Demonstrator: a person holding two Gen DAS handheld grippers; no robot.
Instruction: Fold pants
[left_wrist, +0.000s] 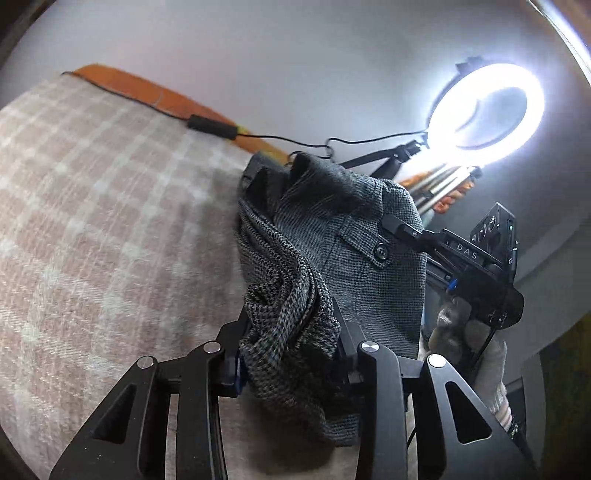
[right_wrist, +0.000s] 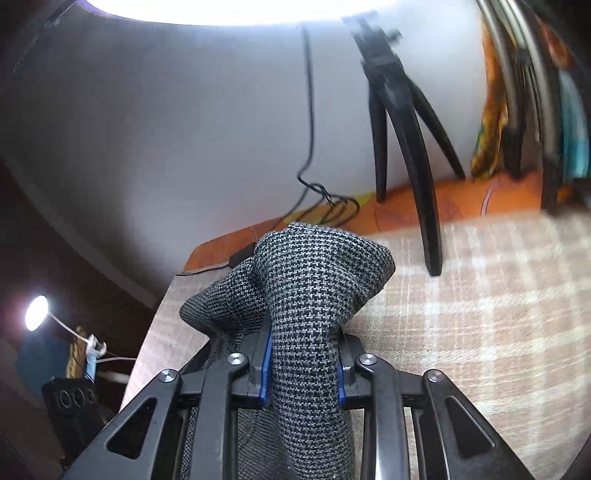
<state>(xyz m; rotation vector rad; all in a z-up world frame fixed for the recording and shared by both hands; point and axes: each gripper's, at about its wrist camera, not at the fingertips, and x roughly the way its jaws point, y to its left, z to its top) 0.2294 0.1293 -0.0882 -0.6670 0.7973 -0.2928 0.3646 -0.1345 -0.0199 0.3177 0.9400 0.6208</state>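
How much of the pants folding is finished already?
Not much yet. Done: both grippers have grabbed the grey checked pants. The left gripper has its jaws shut on a bunched part, and the right gripper is shut on another bunch. In hand: the pants are held up above the pink plaid blanket. Left: laying them flat and making every fold, since no neat fold shows.

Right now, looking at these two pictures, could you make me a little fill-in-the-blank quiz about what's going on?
1. Both tools are shut on the grey checked ____.
2. The left tool and the right tool hold the pants over a pink and white ____ blanket.
3. The bright round lamp by the wall has the shape of a ____.
4. The pocket flap on the pants closes with a black ____.

Missing words: pants; checked; ring; button
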